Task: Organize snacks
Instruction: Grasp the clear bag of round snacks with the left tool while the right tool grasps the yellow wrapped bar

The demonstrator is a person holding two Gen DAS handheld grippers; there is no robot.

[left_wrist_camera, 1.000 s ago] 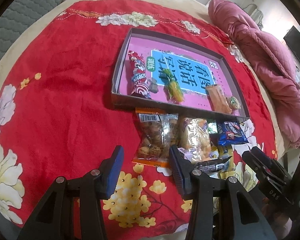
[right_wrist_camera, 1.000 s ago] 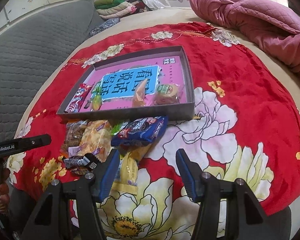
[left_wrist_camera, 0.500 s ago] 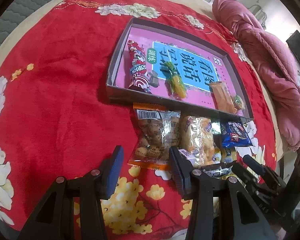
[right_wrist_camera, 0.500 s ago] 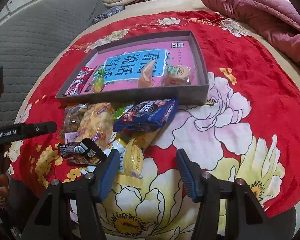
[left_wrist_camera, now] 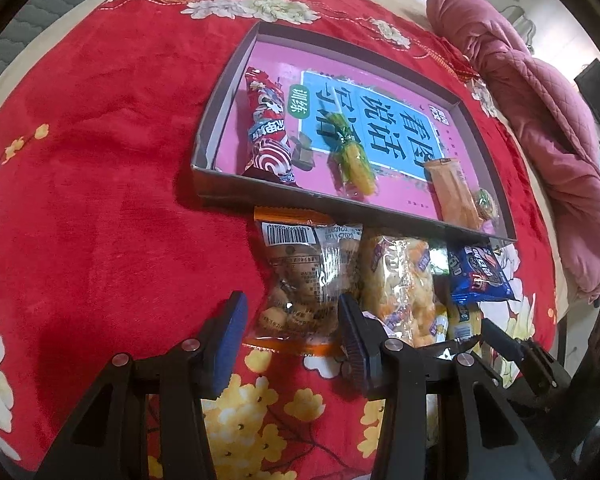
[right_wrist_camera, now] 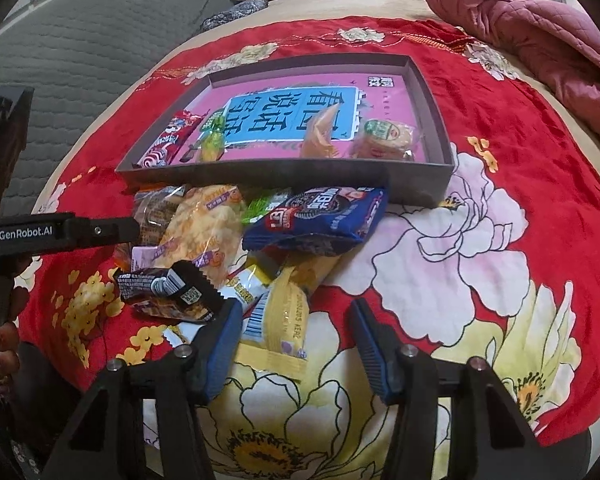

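Snacks lie in a loose heap on the red floral blanket (right_wrist_camera: 520, 152), just in front of the shallow box (left_wrist_camera: 340, 205) that already holds a few packets. We hold the left gripper (left_wrist_camera: 292, 330) with its jaws spread wide and empty, straddling the near end of the clear biscuit bag (left_wrist_camera: 304, 280); the right gripper (right_wrist_camera: 296, 330) is likewise parted and empty over the yellow packet (right_wrist_camera: 278, 320). To do this well, we should lower the left jaws around the biscuit bag's crimped edge, pinch film rather than contents, and lift clear of the puffed-snack bag (left_wrist_camera: 400, 276) beside it. Whether the two bags overlap is hard to tell, so we lift slowly before carrying over the box's near wall.
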